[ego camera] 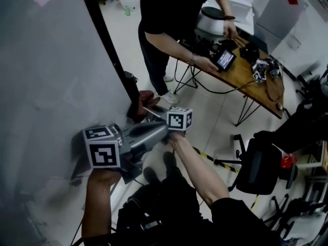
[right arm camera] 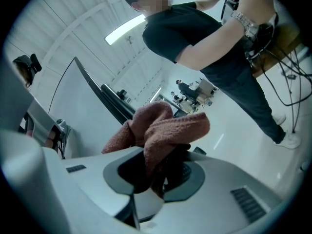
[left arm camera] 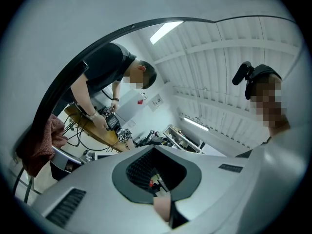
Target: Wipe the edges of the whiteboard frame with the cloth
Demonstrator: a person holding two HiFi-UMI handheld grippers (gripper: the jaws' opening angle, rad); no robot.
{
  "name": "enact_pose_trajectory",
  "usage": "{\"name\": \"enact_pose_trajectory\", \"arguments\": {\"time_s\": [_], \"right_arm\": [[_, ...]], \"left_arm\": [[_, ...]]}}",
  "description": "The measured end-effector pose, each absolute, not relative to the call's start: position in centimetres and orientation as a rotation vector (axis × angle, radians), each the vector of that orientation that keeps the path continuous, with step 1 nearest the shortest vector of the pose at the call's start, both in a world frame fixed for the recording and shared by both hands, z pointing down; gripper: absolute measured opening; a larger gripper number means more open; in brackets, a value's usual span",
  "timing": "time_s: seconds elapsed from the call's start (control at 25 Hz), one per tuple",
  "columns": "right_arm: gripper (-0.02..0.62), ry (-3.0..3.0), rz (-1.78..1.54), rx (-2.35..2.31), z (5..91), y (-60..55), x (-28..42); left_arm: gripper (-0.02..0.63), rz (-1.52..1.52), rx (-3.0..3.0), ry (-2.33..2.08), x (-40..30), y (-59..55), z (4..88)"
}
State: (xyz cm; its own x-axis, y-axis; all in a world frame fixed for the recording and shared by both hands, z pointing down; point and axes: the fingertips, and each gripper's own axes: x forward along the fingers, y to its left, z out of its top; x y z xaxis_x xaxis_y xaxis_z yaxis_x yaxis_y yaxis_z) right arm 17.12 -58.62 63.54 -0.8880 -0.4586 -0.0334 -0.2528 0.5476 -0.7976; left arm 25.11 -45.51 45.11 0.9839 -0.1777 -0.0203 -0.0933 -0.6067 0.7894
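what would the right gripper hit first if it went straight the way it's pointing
Probably the black whiteboard frame edge. The right gripper has its tongs shut on a reddish-brown terry cloth, which leads toward that edge and would touch first. Depth is unclear, so the gap is hard to judge.

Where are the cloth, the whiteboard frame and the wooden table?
cloth [right arm camera: 168, 128], right gripper view, middle of the bunched fabric.
whiteboard frame [ego camera: 105, 32], head view, its black edge strip.
wooden table [ego camera: 245, 76], head view, bare top.

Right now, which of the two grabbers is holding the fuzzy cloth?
The right gripper: its jaws are shut on the reddish-brown cloth, which bunches out above them. The left gripper has nothing between its jaws.
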Motion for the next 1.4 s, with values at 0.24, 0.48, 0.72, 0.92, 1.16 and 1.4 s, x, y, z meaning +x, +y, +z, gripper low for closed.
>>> {"name": "enact_pose_trajectory", "arguments": {"time_s": [0.24, 0.48, 0.72, 0.92, 1.16, 1.4], "right_arm": [[0.103, 2.541, -1.29, -0.624, 65.7, -58.7, 17.4], [0.103, 2.522, -1.33, -0.629, 67.0, -58.6, 17.3], [0.103, 2.512, -1.354, -0.636, 67.9, -58.9, 17.6], [0.103, 2.505, -1.375, -0.632, 68.6, -58.9, 17.5], [0.104, 2.504, -1.388, -0.626, 68.9, -59.0, 17.4], [0.104, 2.493, -1.422, -0.634, 70.4, -58.7, 17.1]], "left_arm": [[-0.003, -0.121, 2.214, -0.2, 24.9, -45.1, 46.0], [-0.004, -0.118, 2.194, -0.22, 24.6, -45.0, 47.0], [-0.003, -0.106, 2.189, -0.22, 25.1, -45.2, 47.8], [-0.003, -0.103, 2.187, -0.22, 25.2, -45.2, 48.3], [-0.004, -0.106, 2.176, -0.221, 25.3, -45.4, 48.9], [-0.004, -0.104, 2.155, -0.226, 25.1, -45.1, 50.1]]}}
